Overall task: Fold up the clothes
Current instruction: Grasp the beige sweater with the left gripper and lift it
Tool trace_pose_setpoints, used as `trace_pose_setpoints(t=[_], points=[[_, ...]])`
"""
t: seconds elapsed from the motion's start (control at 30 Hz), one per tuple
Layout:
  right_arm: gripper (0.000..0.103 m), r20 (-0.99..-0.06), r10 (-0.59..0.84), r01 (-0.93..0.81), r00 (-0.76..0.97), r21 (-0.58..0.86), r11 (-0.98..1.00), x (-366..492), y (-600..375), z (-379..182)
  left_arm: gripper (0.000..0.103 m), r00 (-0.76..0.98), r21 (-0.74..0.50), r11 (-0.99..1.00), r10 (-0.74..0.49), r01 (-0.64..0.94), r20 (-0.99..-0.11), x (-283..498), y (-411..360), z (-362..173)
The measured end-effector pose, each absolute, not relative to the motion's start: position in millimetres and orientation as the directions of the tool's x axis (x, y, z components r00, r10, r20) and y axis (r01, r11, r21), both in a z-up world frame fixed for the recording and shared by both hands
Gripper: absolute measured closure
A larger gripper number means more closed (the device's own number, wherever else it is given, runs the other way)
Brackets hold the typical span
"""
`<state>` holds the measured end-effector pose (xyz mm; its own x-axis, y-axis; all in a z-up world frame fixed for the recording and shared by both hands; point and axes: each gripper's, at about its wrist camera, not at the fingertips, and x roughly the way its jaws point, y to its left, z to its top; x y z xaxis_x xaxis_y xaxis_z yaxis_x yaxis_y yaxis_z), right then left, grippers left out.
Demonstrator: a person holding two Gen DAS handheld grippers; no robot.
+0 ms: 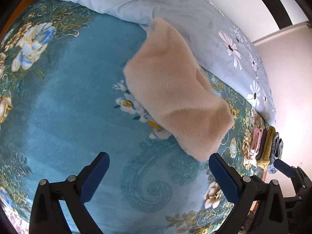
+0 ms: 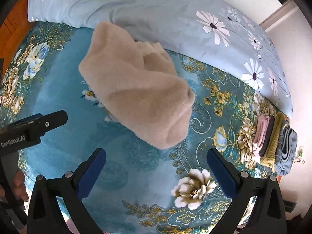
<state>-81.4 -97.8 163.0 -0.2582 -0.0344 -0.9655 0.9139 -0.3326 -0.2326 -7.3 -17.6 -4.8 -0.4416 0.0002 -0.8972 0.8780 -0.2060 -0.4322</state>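
- While the folded beige fleece garment (image 1: 175, 89) lies on the teal floral bedspread (image 1: 64, 101), both grippers hover above the bed with nothing between their fingers.
- The left gripper (image 1: 159, 177) has its blue-padded fingers spread wide; the near corner of the fleece sits just beyond the tip of the right-hand finger (image 1: 224, 177), and I cannot tell whether they touch.
- The right gripper (image 2: 156, 173) is also spread wide, its pads (image 2: 91, 173) over bare bedspread (image 2: 58, 101), with the fleece (image 2: 136, 89) just ahead of them and apart.
- In the right wrist view the left gripper's black body (image 2: 29, 128) enters from the left edge, beside the fleece but not on it.
- The fleece lies diagonally, its far end resting against the light blue daisy-print duvet (image 1: 156, 2) bunched along the back of the bed.
- A stack of folded clothes (image 2: 273, 140) in pink, dark, mustard and grey-blue layers sits at the right edge of the bedspread, well apart from the fleece.
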Motion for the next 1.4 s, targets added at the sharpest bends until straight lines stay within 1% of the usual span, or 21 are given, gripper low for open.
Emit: trace_pose_setpoints(t=[0.23, 0.43, 0.5, 0.57, 0.63, 0.73, 0.77, 0.8, 0.83, 0.87, 0.93, 0.97, 1.0, 1.07, 1.13, 1.23, 1.27, 1.3, 1.4], points=[[0.0, -0.974, -0.015, 0.91, -0.224, -0.204, -0.36, -111, -89, 161, 0.0, -0.422, -0.417, -0.189, 0.016, 0.889, -0.906, -37, -90, -25], [0.0, -0.974, 0.028, 0.891, -0.225, -0.217, -0.399, -140, -51, 156, 0.0, -0.394, -0.395, -0.156, 0.042, 0.905, -0.918, -74, -170, -39], [0.0, -0.975, 0.048, 0.877, -0.217, -0.217, -0.429, -150, -39, 153, 0.0, -0.385, -0.385, -0.139, 0.026, 0.913, -0.923, -86, -195, -42], [0.0, -0.979, 0.055, 0.858, -0.196, -0.199, -0.473, -159, -27, 147, 0.0, -0.365, -0.365, -0.112, 0.022, 0.924, -0.931, -98, -215, -50], [0.0, -0.986, 0.068, 0.843, -0.149, -0.163, -0.512, -165, -14, 141, 0.0, -0.329, -0.332, -0.072, 0.045, 0.941, -0.943, -103, -230, -63], [0.0, -0.986, 0.1, 0.821, -0.131, -0.165, -0.546, -167, 3, 142, 0.003, -0.229, -0.232, -0.04, 0.071, 0.972, -0.971, -105, -231, -80], [0.0, -0.985, 0.103, 0.815, -0.138, -0.172, -0.553, -167, 8, 144, 0.012, -0.194, -0.197, -0.031, 0.08, 0.98, -0.978, -105, -230, -85], [0.0, -0.984, 0.107, 0.809, -0.143, -0.179, -0.559, -168, 13, 145, 0.019, -0.193, -0.196, -0.027, 0.076, 0.98, -0.978, -105, -232, -84], [0.0, -0.984, 0.106, 0.805, -0.142, -0.177, -0.567, -170, 18, 144, 0.034, -0.199, -0.201, -0.02, 0.075, 0.979, -0.977, -105, -232, -82], [0.0, -0.985, 0.104, 0.798, -0.137, -0.172, -0.578, -171, 23, 142, 0.051, -0.169, -0.17, -0.009, 0.078, 0.985, -0.983, -103, -223, -79], [0.0, -0.986, 0.103, 0.787, -0.13, -0.166, -0.594, -173, 30, 139, 0.072, -0.148, -0.151, -0.04, 0.058, 0.988, -0.987, -110, -210, -64], [0.0, -0.986, 0.103, 0.783, -0.128, -0.164, -0.6, -173, 32, 139, 0.078, -0.145, -0.147, -0.075, 0.035, 0.986, -0.989, -115, -203, -53], [0.0, -0.987, 0.099, 0.782, -0.127, -0.161, -0.603, -174, 33, 141, 0.079, -0.142, -0.142, -0.11, 0.011, 0.984, -0.99, -120, -195, -42], [0.0, -0.988, 0.079, 0.779, -0.129, -0.15, -0.609, -173, 34, 146, 0.082, -0.195, -0.186, -0.181, -0.03, 0.966, -0.98, -130, -174, -9], [0.0, -0.991, 0.056, 0.773, -0.124, -0.132, -0.621, -170, 33, 149, 0.083, -0.265, -0.247, -0.233, -0.047, 0.94, -0.963, -138, -154, 22], [0.0, -0.992, 0.034, 0.765, -0.125, -0.118, -0.633, -163, 32, 152, 0.084, -0.406, -0.362, -0.343, -0.063, 0.867, -0.912, -163, -121, 76], [0.0, -0.992, 0.025, 0.761, -0.126, -0.113, -0.639, -162, 33, 154, 0.085, -0.452, -0.399, -0.377, -0.058, 0.836, -0.89, -174, -121, 98], [0.0, -0.992, 0.016, 0.758, -0.127, -0.108, -0.643, -160, 34, 156, 0.085, -0.522, -0.463, -0.406, -0.043, 0.788, -0.852, -182, -125, 120], [0.0, -0.989, -0.026, 0.754, -0.144, -0.093, -0.651, -157, 39, 169, 0.085, -0.701, -0.597, -0.494, -0.036, 0.632, -0.712, -208, -121, 189]])
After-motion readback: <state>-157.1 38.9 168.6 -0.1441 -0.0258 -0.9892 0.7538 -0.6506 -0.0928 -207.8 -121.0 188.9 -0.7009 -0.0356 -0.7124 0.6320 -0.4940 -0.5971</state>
